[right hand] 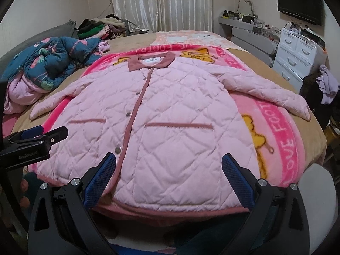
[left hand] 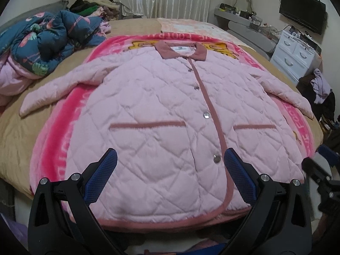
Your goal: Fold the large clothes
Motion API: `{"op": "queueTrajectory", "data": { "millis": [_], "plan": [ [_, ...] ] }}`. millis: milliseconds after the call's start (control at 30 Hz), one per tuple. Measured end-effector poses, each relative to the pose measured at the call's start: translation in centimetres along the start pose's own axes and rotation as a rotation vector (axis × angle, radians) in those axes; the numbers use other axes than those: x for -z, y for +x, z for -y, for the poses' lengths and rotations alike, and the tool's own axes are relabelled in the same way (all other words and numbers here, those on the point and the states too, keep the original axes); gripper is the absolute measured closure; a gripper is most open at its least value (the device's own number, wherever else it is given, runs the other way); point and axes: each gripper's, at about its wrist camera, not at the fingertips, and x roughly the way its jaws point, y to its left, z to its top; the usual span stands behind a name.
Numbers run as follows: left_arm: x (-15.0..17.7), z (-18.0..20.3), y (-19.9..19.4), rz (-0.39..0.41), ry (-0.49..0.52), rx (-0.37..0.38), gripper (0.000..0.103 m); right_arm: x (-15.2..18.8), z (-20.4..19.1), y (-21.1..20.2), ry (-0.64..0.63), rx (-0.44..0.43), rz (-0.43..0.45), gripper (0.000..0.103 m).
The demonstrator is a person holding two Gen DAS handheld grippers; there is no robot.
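Observation:
A pink quilted jacket (left hand: 161, 106) with a dusty-rose collar, placket and pocket trims lies flat and buttoned, front up, on a pink blanket (left hand: 53, 140) on the bed. Both sleeves are spread out to the sides. It also shows in the right wrist view (right hand: 170, 110). My left gripper (left hand: 170, 159) is open and empty, hovering above the jacket's hem left of the placket. My right gripper (right hand: 169, 161) is open and empty above the hem on the right of the placket. The left gripper shows at the left edge of the right wrist view (right hand: 34, 138).
A crumpled dark blue floral quilt (left hand: 48, 40) lies on the bed's left side. A pile of clothes (left hand: 93, 7) sits at the headboard. White drawers (left hand: 295, 53), a shelf and a wall TV (left hand: 301, 9) stand to the right, with clothes heaped (left hand: 320, 85) beside the bed.

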Motion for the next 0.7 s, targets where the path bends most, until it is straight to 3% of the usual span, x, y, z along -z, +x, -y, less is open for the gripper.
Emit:
{"op": "queueTrajectory", "data": {
  "millis": [333, 700],
  "plan": [
    [-4.2, 1.8, 1.7, 0.008, 0.009, -0.005, 0.009, -4.4, 2.4, 1.6, 0.027, -0.032, 0.015, 0.004],
    [-10.6, 5.7, 4.8, 0.033, 0.004, -0.05, 0.009, -11.5, 6.7, 4.0, 0.055, -0.016, 0.094, 0.004]
  ]
}}
